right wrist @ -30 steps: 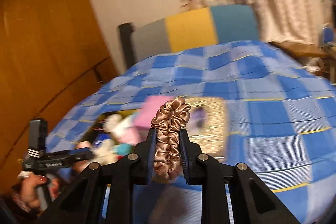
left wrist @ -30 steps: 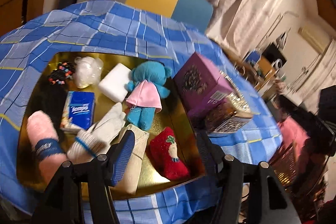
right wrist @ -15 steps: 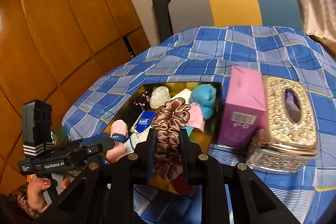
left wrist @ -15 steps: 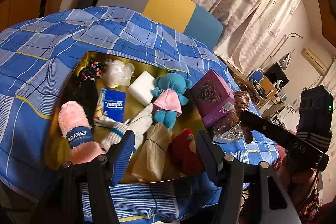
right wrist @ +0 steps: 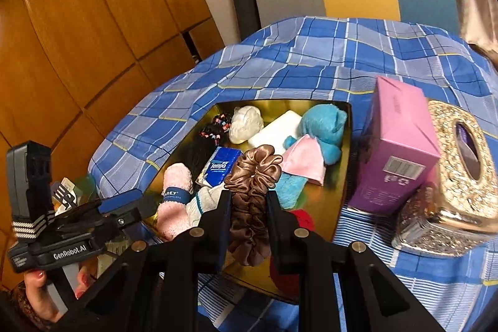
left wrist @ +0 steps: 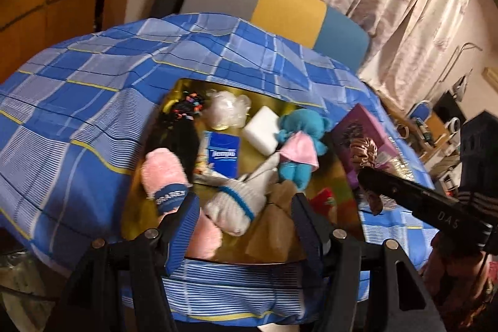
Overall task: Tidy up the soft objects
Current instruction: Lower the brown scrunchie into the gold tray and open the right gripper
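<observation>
Scrunchie (right wrist: 252, 176), brown satin, pinched between the fingers of the right claw (right wrist: 249, 201), held in the air over the near edge of the gold tray (right wrist: 339, 201), not touching it. Its long axis runs along the claw fingers, squeezed into a long oval: ruffled top end points forward and up toward the blue plush toy (right wrist: 323, 126), lower end hangs down between the fingers toward the tray's near rim. In the left wrist view the same scrunchie (left wrist: 364, 151) shows at the tray's right side, in front of the purple box (left wrist: 364, 129).

Left claw (left wrist: 242, 223) spread wide, nothing in it, hovering at the tray's near edge above the pink sock (left wrist: 165, 173) and the white sock (left wrist: 236, 201).

Progress, judged: nearly done. Already lying in the tray: pink sock, white sock, blue plush toy with pink cloth, tissue pack (left wrist: 222, 153), white sponge (left wrist: 263, 131), clear plastic puff (left wrist: 227, 111), beaded hair ties (left wrist: 186, 106), something dark and hair-like beside them, a beige folded cloth (left wrist: 274, 223), a red sock (left wrist: 323, 198). Scrunchie looks like the last soft item outside the tray. Left to do: lower it and let go into a free spot; bare gold shows at the tray's right side near the purple box.

Purple box and the jewelled tissue box (right wrist: 457, 170) stand on the checked tabletop (right wrist: 311, 58) just right of the tray; both are hard, so they probably stay out.
</observation>
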